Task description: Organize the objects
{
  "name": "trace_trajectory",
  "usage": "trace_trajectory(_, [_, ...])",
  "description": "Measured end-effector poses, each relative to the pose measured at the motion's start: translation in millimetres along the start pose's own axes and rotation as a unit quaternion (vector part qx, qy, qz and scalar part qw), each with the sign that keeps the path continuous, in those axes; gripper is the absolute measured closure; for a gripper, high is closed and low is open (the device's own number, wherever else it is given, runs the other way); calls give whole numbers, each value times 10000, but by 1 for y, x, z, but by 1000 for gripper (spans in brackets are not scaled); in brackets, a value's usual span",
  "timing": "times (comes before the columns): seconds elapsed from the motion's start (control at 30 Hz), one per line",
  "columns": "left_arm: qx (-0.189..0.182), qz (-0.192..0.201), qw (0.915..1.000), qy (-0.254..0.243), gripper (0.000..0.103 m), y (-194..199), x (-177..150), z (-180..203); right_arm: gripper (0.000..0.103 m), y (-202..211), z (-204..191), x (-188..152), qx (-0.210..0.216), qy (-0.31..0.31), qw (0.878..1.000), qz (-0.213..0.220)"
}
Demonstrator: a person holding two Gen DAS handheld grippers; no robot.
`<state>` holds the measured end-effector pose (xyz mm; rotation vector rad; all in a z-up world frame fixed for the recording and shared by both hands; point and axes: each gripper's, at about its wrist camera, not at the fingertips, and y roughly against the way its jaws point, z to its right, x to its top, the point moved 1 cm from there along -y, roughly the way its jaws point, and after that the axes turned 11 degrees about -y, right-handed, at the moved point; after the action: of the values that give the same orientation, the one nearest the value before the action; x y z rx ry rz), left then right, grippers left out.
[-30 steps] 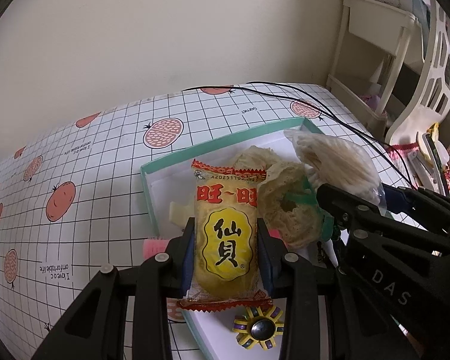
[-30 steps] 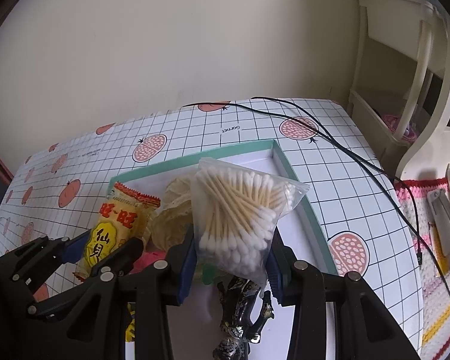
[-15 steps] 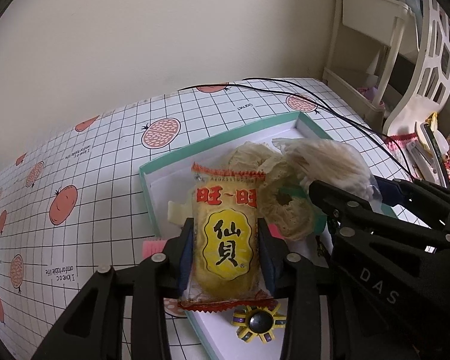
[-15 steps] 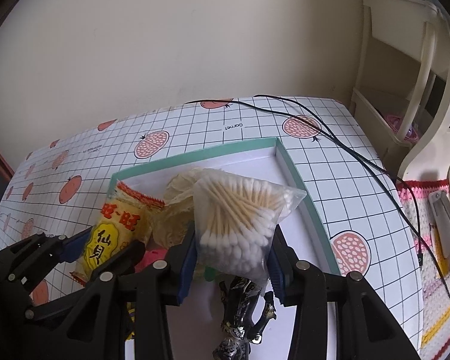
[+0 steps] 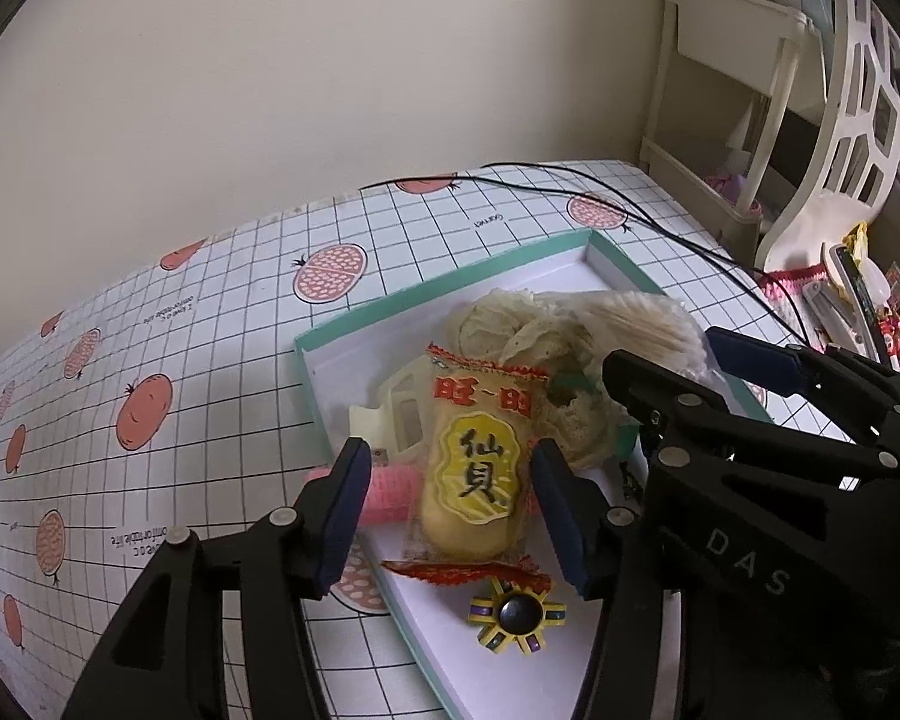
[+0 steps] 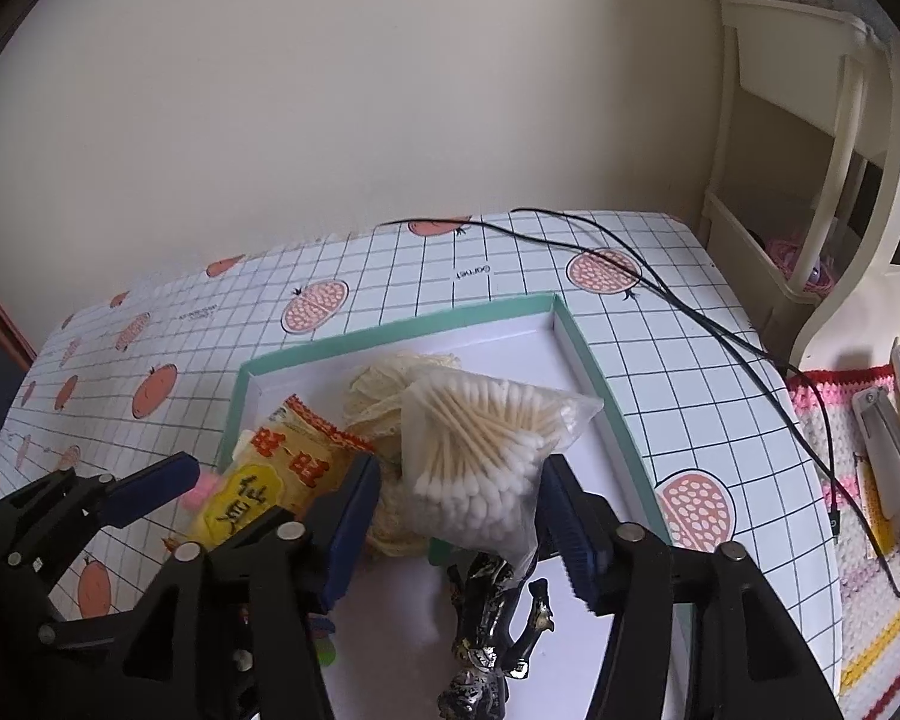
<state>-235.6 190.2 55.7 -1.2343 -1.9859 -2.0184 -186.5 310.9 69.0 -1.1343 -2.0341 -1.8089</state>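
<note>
Left wrist view, nearest: a yellow-and-purple fidget spinner (image 5: 515, 617) lies on the white floor of the tray, just below the snack's red crimped end. Left gripper (image 5: 453, 513) stands spread wide, blue pads clear of the yellow rice cracker packet (image 5: 477, 468) on both sides; it holds nothing. The packet lies in the teal-rimmed tray (image 5: 438, 279), lower end toward the camera. A pink fuzzy item (image 5: 384, 489) pokes out beside the left pad, across the tray's near-left rim.

Right wrist view, nearest: a dark metallic figurine (image 6: 492, 618) lies on the tray floor below the bag. Right gripper (image 6: 459, 519) is likewise parted, pads either side of the clear bag of cotton swabs (image 6: 480, 462); contact with the bag's edges cannot be settled, but the jaws are not squeezing it. The bag rests in the tray, leaning on pale crumpled loofah-like pieces (image 6: 384, 396). A cream plastic piece (image 5: 399, 414) sits left of the cracker packet.

Farther: the tray sits on a white grid-patterned tablecloth with pomegranate prints (image 6: 600, 270). A black cable (image 6: 720, 330) runs over the cloth's far right part. Beyond, a plain cream wall; at right, a cream shelf unit (image 6: 810, 180) and a crocheted mat (image 6: 858, 540) with small items on it.
</note>
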Motion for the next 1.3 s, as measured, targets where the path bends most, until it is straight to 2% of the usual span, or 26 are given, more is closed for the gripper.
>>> trace_trajectory(0.13, [29,29,9998,189,43,9,-2,-8,32,7,-3,1,33,-4,10000,81])
trace_trajectory(0.2, [80,37,9996,255,43,13,-3,-12,23,11,-4,1,51,1,9999,121])
trace_trajectory(0.4, [197,-1,9981,579,42,22,-11,-27,17,18,-9,0,77,39,9998,184])
trace_trajectory(0.47, [222,-40,9970,740,36,23,-15,-33,11,19,-8,-1,96,-7,9998,187])
trace_trajectory(0.5, [268,-54,9962,830,25,23,-18,-38,11,19,-7,-1,109,-37,9998,187])
trace_trajectory(0.53, [302,-56,9956,889,22,23,-19,-40,11,19,-6,-1,111,-61,9997,185])
trace_trajectory(0.63, [340,-54,9930,1127,22,25,-25,-51,7,21,-4,0,98,-119,9997,195])
trace_trajectory(0.67, [342,-45,9924,1179,20,25,-26,-52,1,21,-4,-1,72,-113,9997,199])
trace_trajectory(0.73, [344,-21,9906,1322,13,25,-29,-59,0,22,-5,-2,36,-61,9998,203])
trace_trajectory(0.8, [364,-7,9887,1458,11,25,-32,-65,0,22,-7,-3,23,5,9998,192])
trace_trajectory(1.07, [560,27,9802,1899,9,24,-44,-84,0,22,-12,-9,-33,93,9998,190])
trace_trajectory(1.3, [532,36,9776,2037,9,27,-50,-91,0,24,-16,-15,-77,123,9997,172])
